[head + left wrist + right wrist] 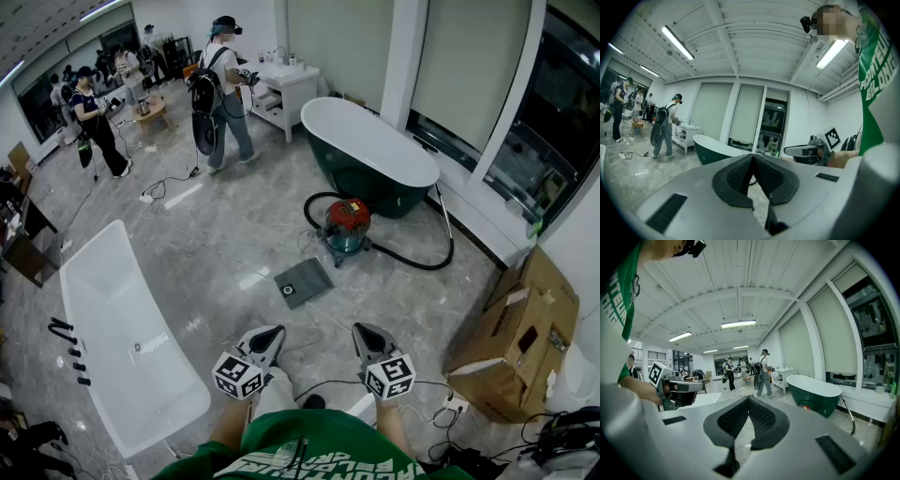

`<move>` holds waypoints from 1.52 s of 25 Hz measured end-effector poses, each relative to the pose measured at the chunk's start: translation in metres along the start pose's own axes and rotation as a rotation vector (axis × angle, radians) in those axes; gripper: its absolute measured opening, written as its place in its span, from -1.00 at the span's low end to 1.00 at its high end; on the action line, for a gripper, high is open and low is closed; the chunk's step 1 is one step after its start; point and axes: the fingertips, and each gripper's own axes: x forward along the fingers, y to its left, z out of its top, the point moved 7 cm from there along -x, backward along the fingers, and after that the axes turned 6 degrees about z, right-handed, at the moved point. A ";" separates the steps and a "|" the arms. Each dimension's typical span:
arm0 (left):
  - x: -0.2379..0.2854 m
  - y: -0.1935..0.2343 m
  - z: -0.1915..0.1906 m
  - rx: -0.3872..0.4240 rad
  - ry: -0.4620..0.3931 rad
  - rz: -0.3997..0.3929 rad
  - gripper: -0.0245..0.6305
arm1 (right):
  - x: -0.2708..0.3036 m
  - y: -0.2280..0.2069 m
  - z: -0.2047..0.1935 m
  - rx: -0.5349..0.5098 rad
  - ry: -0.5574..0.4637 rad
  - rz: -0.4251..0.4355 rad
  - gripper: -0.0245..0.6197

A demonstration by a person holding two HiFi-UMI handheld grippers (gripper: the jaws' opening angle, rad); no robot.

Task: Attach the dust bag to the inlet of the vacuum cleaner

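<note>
White print on green shirt [309, 450], illegible

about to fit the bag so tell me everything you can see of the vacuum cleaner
The vacuum cleaner is a small canister: glossy red domed top over a teal drum, plastic by its look. It stands upright on the pale marbled floor, close beside the dark green bathtub. A black hose curves away from it across the floor. The grey dust bag lies flat just in front, not touching. Finer parts are too small to make out.
</note>
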 end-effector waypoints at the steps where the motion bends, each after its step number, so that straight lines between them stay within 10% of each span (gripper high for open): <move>1: -0.001 0.002 0.000 -0.001 0.001 0.003 -0.91 | 0.001 0.000 0.000 0.001 -0.003 -0.011 -0.90; 18: 0.007 0.057 0.000 -0.012 0.001 0.043 -0.91 | 0.054 -0.013 0.007 0.027 -0.019 -0.029 -0.90; 38: 0.072 0.263 0.051 -0.047 -0.030 0.068 -0.91 | 0.271 -0.031 0.078 -0.046 0.032 0.008 -0.90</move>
